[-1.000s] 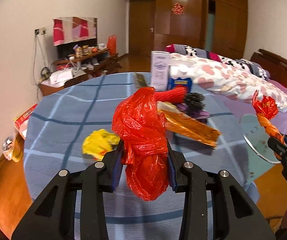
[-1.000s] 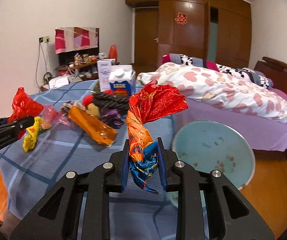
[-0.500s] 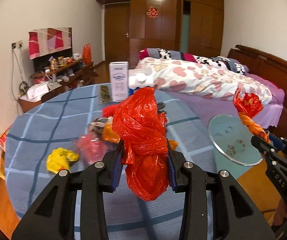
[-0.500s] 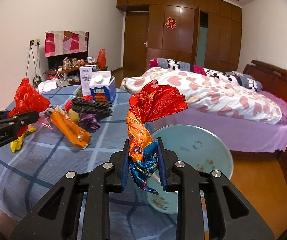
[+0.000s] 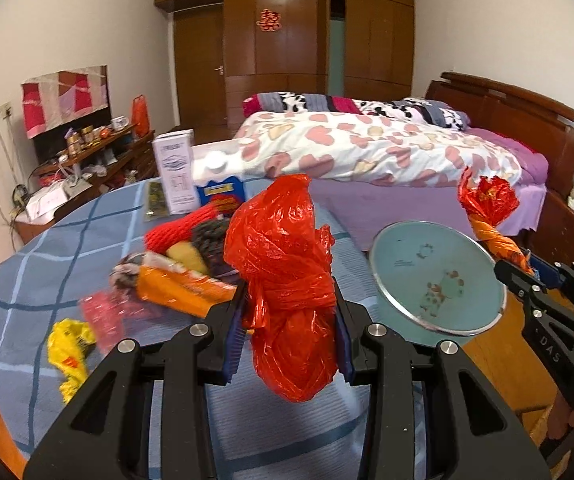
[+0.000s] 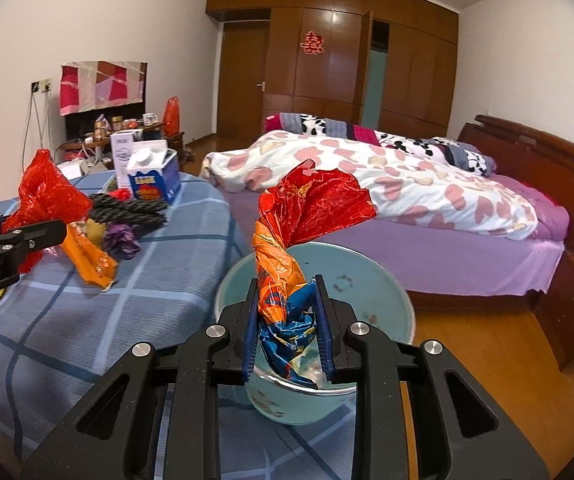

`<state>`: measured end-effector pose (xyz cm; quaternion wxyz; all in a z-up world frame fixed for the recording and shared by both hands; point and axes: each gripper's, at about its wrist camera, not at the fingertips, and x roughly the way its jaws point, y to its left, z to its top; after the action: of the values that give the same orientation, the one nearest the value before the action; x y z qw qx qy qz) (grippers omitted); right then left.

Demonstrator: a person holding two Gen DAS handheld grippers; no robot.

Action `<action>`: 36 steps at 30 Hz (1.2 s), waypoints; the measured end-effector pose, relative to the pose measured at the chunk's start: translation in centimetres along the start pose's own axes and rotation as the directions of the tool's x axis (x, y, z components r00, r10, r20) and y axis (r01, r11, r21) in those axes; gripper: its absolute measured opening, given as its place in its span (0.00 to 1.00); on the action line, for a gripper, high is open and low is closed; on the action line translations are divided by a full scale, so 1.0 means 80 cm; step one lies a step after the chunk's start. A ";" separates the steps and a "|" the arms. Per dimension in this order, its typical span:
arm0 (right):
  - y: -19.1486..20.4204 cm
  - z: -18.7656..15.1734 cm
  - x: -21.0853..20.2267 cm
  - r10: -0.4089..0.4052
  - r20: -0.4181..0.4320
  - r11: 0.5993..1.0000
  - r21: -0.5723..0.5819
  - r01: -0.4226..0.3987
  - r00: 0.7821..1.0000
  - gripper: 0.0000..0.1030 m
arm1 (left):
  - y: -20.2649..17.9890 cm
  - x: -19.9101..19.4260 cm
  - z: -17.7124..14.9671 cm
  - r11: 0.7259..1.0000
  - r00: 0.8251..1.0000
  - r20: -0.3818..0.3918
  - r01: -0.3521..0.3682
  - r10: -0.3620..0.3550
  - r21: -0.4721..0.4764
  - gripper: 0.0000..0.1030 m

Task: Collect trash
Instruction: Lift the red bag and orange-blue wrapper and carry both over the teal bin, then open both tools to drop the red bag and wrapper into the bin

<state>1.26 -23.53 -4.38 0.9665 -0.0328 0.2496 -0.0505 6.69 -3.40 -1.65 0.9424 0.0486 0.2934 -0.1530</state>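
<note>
Carefully, we kept our left gripper (image 5: 289, 334) clamped on the crumpled red plastic bag (image 5: 287, 280) and our right gripper (image 6: 287, 330) on the twisted foil wrapper (image 6: 291, 256), centring both over the pale-blue round bin (image 6: 379, 292) before release.

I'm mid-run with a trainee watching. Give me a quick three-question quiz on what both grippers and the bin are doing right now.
1. True or false: the left gripper is clamped on a red plastic bag.
2. What does the right gripper hold? A) a yellow wrapper B) a twisted red, orange and blue foil wrapper C) a milk carton
3. In the right wrist view, what teal container lies directly behind the held wrapper?

Key:
1. True.
2. B, the foil wrapper.
3. The teal bin, standing beside the table.
</note>
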 end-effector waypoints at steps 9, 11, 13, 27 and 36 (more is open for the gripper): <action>-0.038 -0.008 0.018 -0.053 -0.033 0.997 0.046 0.055 0.998 0.25 | -0.054 0.027 0.016 0.995 0.998 0.000 0.057 -0.058 0.080 0.36; -0.048 -0.010 0.023 -0.067 -0.043 0.996 0.057 0.069 0.997 0.25 | -0.065 0.033 0.018 0.993 0.998 0.000 0.070 -0.071 0.095 0.36; -0.056 -0.013 0.029 -0.069 -0.059 0.995 0.068 0.073 0.996 0.25 | -0.075 0.039 0.021 0.991 0.997 -0.004 0.083 -0.083 0.108 0.36; -0.080 -0.036 0.072 -0.041 -0.159 0.993 0.099 0.057 0.986 0.25 | -0.128 0.102 0.015 0.973 0.980 -0.106 0.180 -0.166 0.143 0.36; -0.094 -0.047 0.101 0.024 -0.218 0.990 0.141 0.007 0.976 0.34 | -0.151 0.138 0.014 0.967 0.966 -0.182 0.213 -0.186 0.143 0.36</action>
<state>5.83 -32.06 -10.86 0.9332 0.0422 0.3505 -0.0669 12.08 -17.94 -7.07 0.8873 0.1077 0.3612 -0.2659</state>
